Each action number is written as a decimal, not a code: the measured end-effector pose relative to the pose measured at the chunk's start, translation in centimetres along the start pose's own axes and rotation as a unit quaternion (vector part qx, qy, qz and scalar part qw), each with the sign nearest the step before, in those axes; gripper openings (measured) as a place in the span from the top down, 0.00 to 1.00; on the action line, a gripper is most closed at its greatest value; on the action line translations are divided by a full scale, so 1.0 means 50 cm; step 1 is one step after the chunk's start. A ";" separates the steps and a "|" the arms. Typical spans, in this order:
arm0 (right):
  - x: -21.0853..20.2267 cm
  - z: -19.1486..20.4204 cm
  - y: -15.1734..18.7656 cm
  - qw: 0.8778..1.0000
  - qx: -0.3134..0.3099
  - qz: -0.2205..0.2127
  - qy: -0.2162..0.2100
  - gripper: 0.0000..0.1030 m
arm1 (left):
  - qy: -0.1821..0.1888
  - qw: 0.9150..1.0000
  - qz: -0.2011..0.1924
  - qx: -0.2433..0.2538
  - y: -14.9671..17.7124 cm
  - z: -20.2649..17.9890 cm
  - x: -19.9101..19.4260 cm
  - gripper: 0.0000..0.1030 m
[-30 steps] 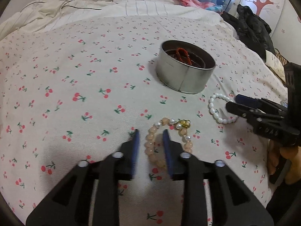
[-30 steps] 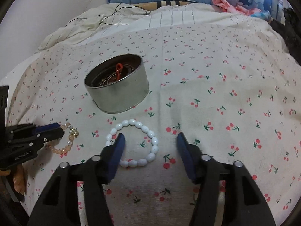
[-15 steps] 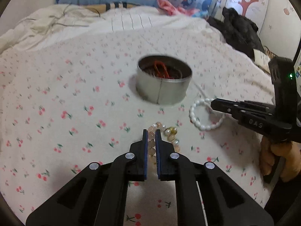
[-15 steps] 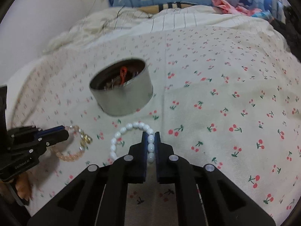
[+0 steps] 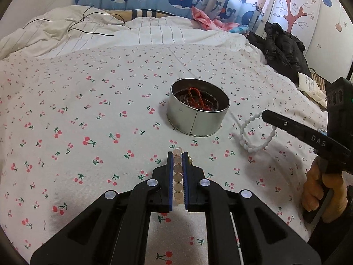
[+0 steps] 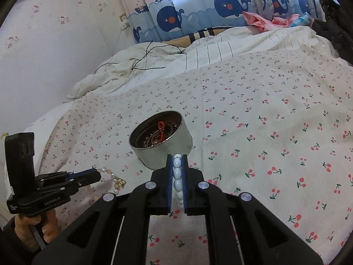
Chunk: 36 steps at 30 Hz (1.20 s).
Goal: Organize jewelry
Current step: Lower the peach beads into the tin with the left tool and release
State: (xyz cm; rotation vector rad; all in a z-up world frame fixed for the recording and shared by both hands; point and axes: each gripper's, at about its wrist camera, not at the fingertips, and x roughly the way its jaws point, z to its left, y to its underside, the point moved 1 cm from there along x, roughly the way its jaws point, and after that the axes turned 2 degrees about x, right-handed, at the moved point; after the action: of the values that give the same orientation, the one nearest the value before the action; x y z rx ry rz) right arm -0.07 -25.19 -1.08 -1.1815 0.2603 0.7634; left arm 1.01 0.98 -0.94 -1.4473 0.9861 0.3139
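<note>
Left gripper (image 5: 177, 154): jaws clamped on peach bead bracelet (image 5: 178, 176). Tin (image 5: 198, 114) ahead, between both grippers. Right gripper (image 6: 177, 156): jaws clamped on white bead bracelet (image 6: 177, 173), tin just beyond. Risk — round beads slipping out; dangling loops snagging the tin rim.

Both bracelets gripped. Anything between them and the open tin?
Nothing visible. The left tool is shut on the peach bead bracelet, the right tool on the white bead bracelet. Only bare cherry-print bedsheet lies before the open round tin.
</note>
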 end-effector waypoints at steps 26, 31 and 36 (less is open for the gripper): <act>-0.028 0.007 -0.008 0.997 0.020 -0.021 -0.066 0.92 | -0.049 0.998 0.029 -0.011 0.006 0.028 0.016 0.93; 0.011 -0.011 0.005 0.999 0.020 0.027 -0.003 0.92 | -0.062 0.995 0.071 -0.030 0.016 0.053 0.046 0.93; 0.052 -0.057 0.021 0.993 0.058 0.090 0.042 0.82 | -0.056 0.995 0.081 -0.027 0.019 0.051 0.056 0.82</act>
State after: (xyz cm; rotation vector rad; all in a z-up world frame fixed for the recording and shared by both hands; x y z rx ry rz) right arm 1.69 -26.56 -4.40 -1.0899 0.4802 0.8455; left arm 2.95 2.43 -4.02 -1.3864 1.0122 0.5383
